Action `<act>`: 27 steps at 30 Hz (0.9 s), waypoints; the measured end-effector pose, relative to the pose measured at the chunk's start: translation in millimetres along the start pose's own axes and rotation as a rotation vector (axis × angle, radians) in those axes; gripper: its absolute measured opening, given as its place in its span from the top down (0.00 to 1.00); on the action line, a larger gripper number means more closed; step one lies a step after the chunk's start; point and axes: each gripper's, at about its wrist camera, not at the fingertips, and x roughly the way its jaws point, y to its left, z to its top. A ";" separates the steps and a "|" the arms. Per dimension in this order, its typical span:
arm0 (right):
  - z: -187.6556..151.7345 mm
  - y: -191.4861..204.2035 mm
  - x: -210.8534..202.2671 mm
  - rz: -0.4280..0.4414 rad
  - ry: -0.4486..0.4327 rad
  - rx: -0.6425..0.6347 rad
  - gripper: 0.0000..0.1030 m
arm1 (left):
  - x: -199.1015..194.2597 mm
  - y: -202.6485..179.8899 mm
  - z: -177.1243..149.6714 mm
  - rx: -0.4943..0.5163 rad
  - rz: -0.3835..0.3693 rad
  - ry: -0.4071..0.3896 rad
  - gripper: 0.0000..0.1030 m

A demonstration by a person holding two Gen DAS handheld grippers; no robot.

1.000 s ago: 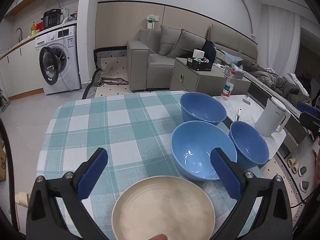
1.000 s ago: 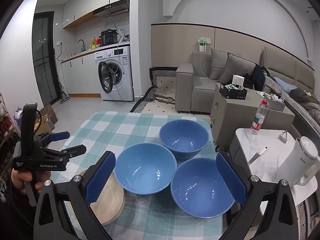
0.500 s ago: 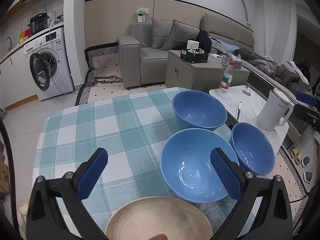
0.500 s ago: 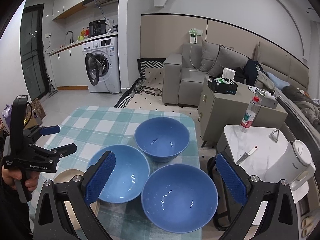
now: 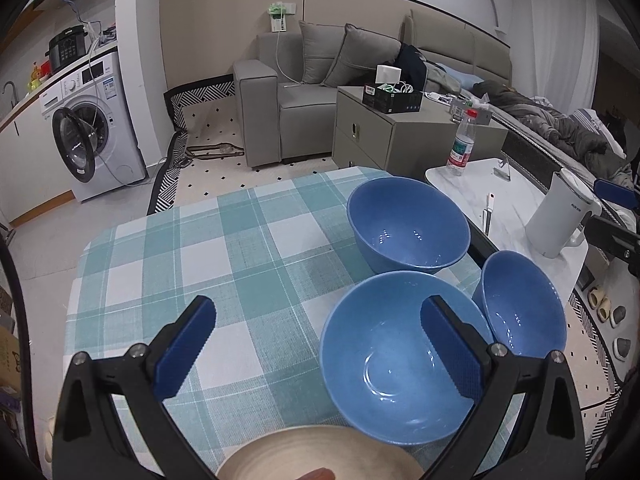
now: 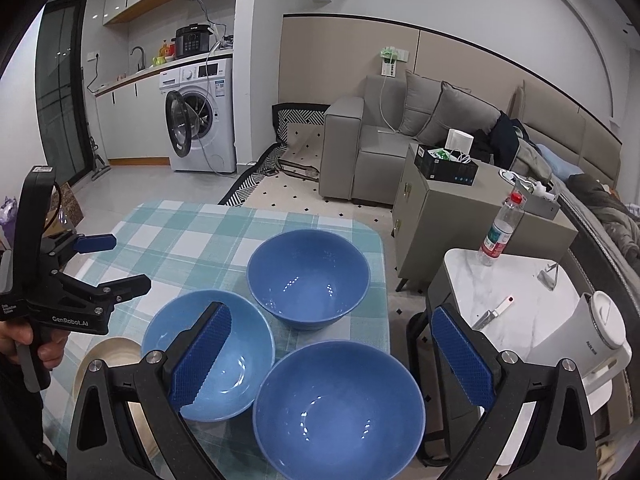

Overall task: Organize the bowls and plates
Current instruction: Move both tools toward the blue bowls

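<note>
The left gripper hangs wide apart and empty over the checked bench, above a beige plate at the near edge. Right of the plate, three blue bowls cluster: the near-left bowl, the far bowl and the near-right bowl. The right gripper hovers spread and empty above them.
</note>
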 end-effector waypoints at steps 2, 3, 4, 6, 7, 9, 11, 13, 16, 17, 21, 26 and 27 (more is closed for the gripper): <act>0.5 -2.2 5.8 0.001 0.007 0.001 0.01 | 5.0 -2.1 3.4 0.004 -0.003 0.007 0.00; 0.9 -3.5 8.2 0.001 0.010 0.003 0.01 | 7.4 -3.5 4.9 0.008 -0.005 0.011 0.00; 1.8 -4.5 10.2 0.002 0.011 0.006 0.01 | 10.0 -4.3 6.2 0.012 -0.006 0.015 0.00; 2.3 -7.1 15.1 0.002 0.018 0.008 0.01 | 14.2 -5.9 8.7 0.019 -0.007 0.019 0.00; 3.0 -8.1 17.4 0.002 0.022 0.008 0.01 | 16.3 -6.5 9.9 0.021 -0.010 0.021 0.00; 4.2 -10.5 23.1 0.002 0.029 0.011 0.01 | 21.0 -6.5 12.3 0.020 -0.010 0.026 0.00; 5.3 -12.0 29.5 0.006 0.036 0.012 0.01 | 26.8 -6.4 14.8 0.017 -0.010 0.034 0.00; 5.9 -13.3 35.6 0.009 0.044 0.014 0.01 | 33.0 -5.3 16.7 0.011 -0.009 0.043 0.00; 6.6 -15.1 46.6 0.016 0.056 0.017 0.01 | 40.2 -3.7 18.8 0.006 -0.009 0.054 0.00; 6.1 -15.7 49.3 0.019 0.060 0.017 0.01 | 42.9 -2.9 19.2 0.004 -0.009 0.057 0.00; 6.5 -18.6 63.6 0.033 0.079 0.030 0.01 | 52.9 -0.3 21.6 -0.005 -0.013 0.069 0.00; 8.5 -26.1 83.4 0.051 0.104 0.059 0.01 | 66.0 2.1 27.9 -0.023 -0.018 0.079 0.00; 9.0 -28.3 87.4 0.051 0.110 0.066 0.01 | 68.5 2.0 29.2 -0.023 -0.017 0.079 0.00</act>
